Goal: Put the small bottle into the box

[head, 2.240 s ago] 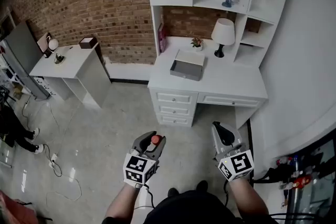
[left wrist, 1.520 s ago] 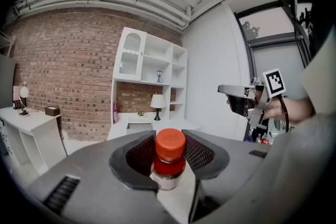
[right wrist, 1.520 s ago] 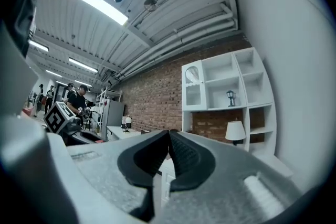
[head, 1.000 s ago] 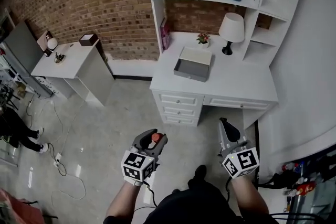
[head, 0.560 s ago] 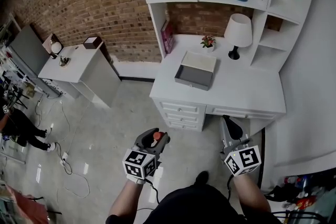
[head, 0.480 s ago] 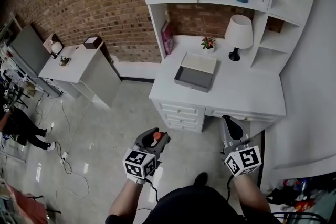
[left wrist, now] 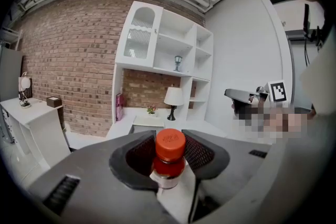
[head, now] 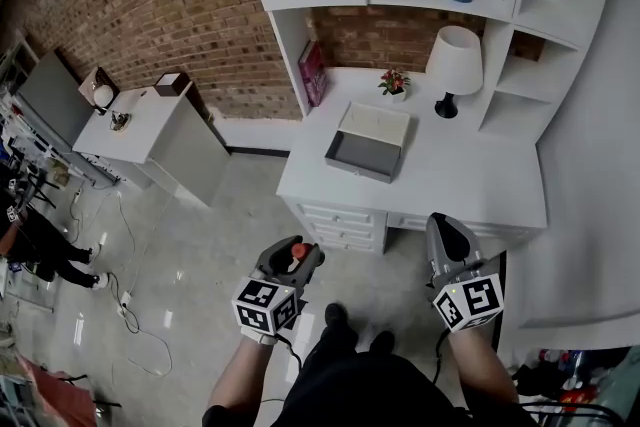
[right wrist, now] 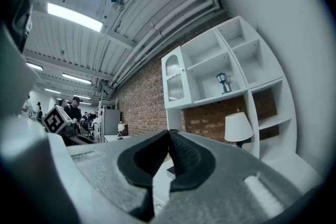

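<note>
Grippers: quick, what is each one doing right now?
Left gripper: shut on the small bottle with a red cap.
Right gripper: shut, nothing between its jaws.

The person is walking toward the desk (head: 470,175), which is growing larger in the head view and sliding down toward both grippers. The right gripper (head: 446,221) is closing on the desk's front edge and now overlaps it. The left gripper (head: 297,253), carrying the bottle (left wrist: 169,152), is nearing the desk's drawers. The box (head: 367,143) on the desk is coming closer.
</note>
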A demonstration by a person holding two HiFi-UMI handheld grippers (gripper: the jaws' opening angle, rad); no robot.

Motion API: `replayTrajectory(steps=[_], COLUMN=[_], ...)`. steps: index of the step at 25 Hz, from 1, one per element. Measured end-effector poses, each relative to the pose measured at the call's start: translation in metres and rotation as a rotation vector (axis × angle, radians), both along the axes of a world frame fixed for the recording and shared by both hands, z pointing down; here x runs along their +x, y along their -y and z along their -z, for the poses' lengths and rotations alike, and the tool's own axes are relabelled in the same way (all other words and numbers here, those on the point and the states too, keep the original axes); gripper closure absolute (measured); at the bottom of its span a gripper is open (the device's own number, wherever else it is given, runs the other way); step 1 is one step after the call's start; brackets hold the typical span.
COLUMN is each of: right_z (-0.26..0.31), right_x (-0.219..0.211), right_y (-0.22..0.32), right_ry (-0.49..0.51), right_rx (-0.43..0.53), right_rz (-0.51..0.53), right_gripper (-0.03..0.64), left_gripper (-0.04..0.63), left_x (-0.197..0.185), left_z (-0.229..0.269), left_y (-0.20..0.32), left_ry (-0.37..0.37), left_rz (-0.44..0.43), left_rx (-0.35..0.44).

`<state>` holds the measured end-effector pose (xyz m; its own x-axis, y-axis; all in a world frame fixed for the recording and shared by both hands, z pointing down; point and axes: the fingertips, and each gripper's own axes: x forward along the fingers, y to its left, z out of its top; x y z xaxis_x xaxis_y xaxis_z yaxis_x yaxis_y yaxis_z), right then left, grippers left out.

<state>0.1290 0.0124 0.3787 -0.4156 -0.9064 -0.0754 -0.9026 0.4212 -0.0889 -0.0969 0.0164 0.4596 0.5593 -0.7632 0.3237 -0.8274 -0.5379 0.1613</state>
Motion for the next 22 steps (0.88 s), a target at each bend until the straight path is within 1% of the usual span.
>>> replayTrajectory(steps=[4, 10, 19, 22], right_z=[-0.008, -0.014, -0.006, -0.003], right_x=[0.001, -0.004, -0.025, -0.032], right_y=[0.019, 0.061, 0.162, 0.189], right_ry=[-0.013, -0.039, -0.06, -0.073], right_rx=[-0.01, -0.026, -0.023, -0.035], right_rz=[-0.015, -0.061, -0.148, -0.179], right_gripper=[0.617, 0.617, 0.617, 0.617], left_gripper=[0.445, 0.445, 0.445, 0.445], left_x=[-0.001, 0.0, -0.011, -0.012], left_z=[-0.007, -0.021, -0.026, -0.026], left_y=[0.025, 0.078, 0.193, 0.227], left_ry=[-0.011, -0.029, -0.057, -0.075], left_rz=[-0.012, -0.066, -0.166, -0.199], left_rx=[-0.007, -0.022, -0.042, -0.053])
